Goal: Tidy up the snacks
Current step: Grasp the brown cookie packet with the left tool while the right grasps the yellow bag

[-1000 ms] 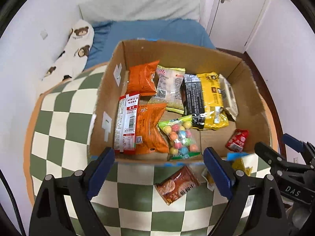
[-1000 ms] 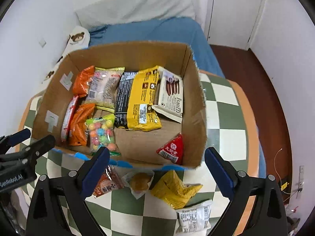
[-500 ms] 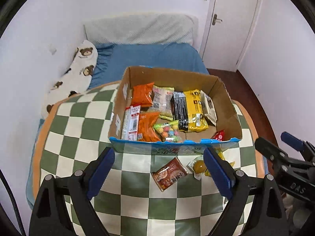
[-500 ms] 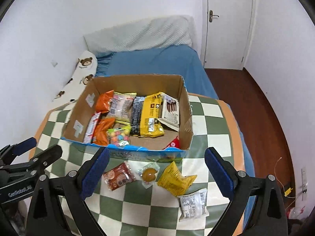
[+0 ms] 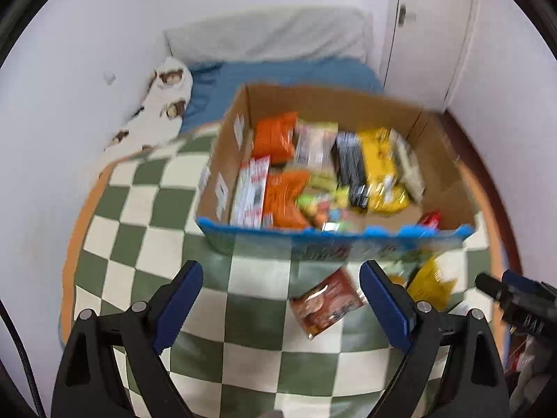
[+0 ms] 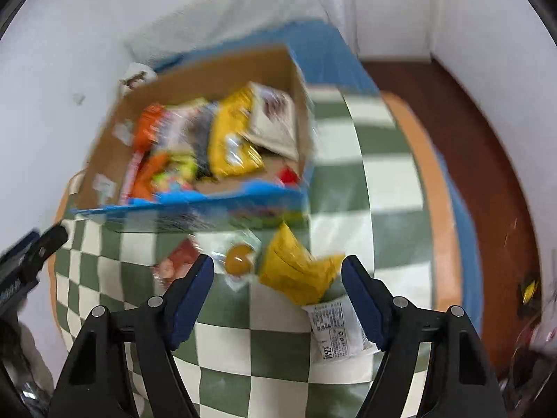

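A: Yellow packet (image 6: 296,271) now sits framed between the right gripper (image 6: 276,275) pads, on the checked table (image 6: 390,181), at 6 o'clock of the snack box (image 6: 195,205). Half a second ago the view was wider.
B: Jaws?
A: Closing, not yet touching it. Left gripper (image 5: 281,297) wide, empty; brown packet (image 5: 327,301) near its 3 o'clock pad.
B: So a pick is starting; four packets outside the box.
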`<state>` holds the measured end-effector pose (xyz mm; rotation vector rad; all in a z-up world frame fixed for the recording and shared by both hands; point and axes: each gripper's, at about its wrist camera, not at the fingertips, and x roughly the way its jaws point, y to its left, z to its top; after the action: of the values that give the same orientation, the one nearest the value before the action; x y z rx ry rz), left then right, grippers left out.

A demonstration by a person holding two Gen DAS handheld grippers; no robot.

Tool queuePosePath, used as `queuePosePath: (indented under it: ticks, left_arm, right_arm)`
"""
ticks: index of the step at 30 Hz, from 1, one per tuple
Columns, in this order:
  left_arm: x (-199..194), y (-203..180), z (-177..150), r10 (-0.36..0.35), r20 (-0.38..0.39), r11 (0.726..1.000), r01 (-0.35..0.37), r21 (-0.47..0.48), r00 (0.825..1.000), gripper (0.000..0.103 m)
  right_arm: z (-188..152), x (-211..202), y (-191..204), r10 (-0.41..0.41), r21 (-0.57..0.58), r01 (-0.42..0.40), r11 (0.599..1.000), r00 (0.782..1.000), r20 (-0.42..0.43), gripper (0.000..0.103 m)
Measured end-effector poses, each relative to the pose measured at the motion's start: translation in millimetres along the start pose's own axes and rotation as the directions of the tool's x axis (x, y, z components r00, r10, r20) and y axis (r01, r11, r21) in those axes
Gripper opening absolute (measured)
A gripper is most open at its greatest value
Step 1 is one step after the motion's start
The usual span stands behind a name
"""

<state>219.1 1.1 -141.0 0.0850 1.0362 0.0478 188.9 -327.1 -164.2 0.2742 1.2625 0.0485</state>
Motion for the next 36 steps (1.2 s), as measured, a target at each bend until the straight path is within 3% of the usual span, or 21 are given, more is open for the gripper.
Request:
queuePosePath:
  ticks: [3,6,10,15,18,20,23,25,27,28,30,31,32,34,36]
  left_arm:
    - [35,-9,-10,-0.001,-0.086,0.998,0.006,0.056,0.996,0.092]
    - [66,-27,-21,0.01,-0.147,0.982,0.018,0.186,0.989,0.092]
    - [104,-56,-38,0.085,-0.172,0.911,-0.007,0.412,0.981,0.092]
    - [136,-83,-50,0.113,-0.21,0.823,0.027,0.568,0.971,0.092]
    - [143,-94,-51,0.091,-0.222,0.795,0.064,0.603,0.971,0.076]
    - [142,-96,-50,0.045,-0.26,0.808,0.118,0.578,0.964,0.043]
    - [136,-96,-51,0.031,-0.274,0.832,0.127,0.539,0.961,0.042]
    - [135,-91,-56,0.014,-0.304,0.859,0.144,0.491,0.953,0.042]
    - [135,-78,-61,-0.003,-0.355,0.899,0.158,0.408,0.935,0.041]
    - [134,-69,-66,-0.027,-0.4,0.925,0.175,0.336,0.916,0.041]
    - [133,-52,-73,-0.111,-0.457,0.953,0.225,0.204,0.883,0.042]
    - [133,-46,-76,-0.136,-0.468,0.957,0.239,0.167,0.873,0.042]
    - [135,-38,-80,-0.164,-0.479,0.958,0.254,0.129,0.862,0.045]
    - [138,-31,-84,-0.182,-0.484,0.959,0.263,0.106,0.856,0.049]
    - [144,-24,-86,-0.213,-0.488,0.955,0.285,0.079,0.847,0.049]
  right_arm:
    - [1,39,-18,0.035,0.066,-0.03,0.997,0.997,-0.073,0.079]
    - [1,71,-25,0.036,0.066,-0.028,0.997,0.992,-0.121,0.079]
    - [5,94,-20,-0.006,-0.034,0.001,0.999,0.99,-0.142,0.08]
    - [8,123,-11,-0.006,-0.098,-0.016,0.995,0.975,-0.221,0.08]
    - [3,136,-4,-0.025,-0.148,-0.011,0.989,0.971,-0.237,0.077]
    - [-1,137,-5,-0.03,-0.136,-0.004,0.991,0.969,-0.245,0.073]
    - [-9,133,-14,0.006,-0.033,-0.016,0.999,0.963,-0.271,0.071]
    - [-18,131,-22,0.086,0.073,-0.067,0.995,0.951,-0.298,0.071]
    - [-30,132,-30,0.168,0.175,-0.114,0.978,0.928,-0.331,0.071]
    - [-36,132,-30,0.198,0.205,-0.131,0.97,0.915,-0.352,0.071]
    - [-42,130,-20,0.195,0.136,-0.153,0.979,0.901,-0.388,0.078]
    - [-44,124,-9,0.144,0.036,-0.141,0.989,0.913,-0.381,0.09]
    - [-44,117,4,0.084,-0.08,-0.121,0.989,0.93,-0.358,0.094]
    - [-48,108,29,-0.004,-0.297,-0.094,0.95,0.95,-0.314,0.095]
    - [-52,109,51,-0.086,-0.464,-0.064,0.884,0.951,-0.296,0.095]
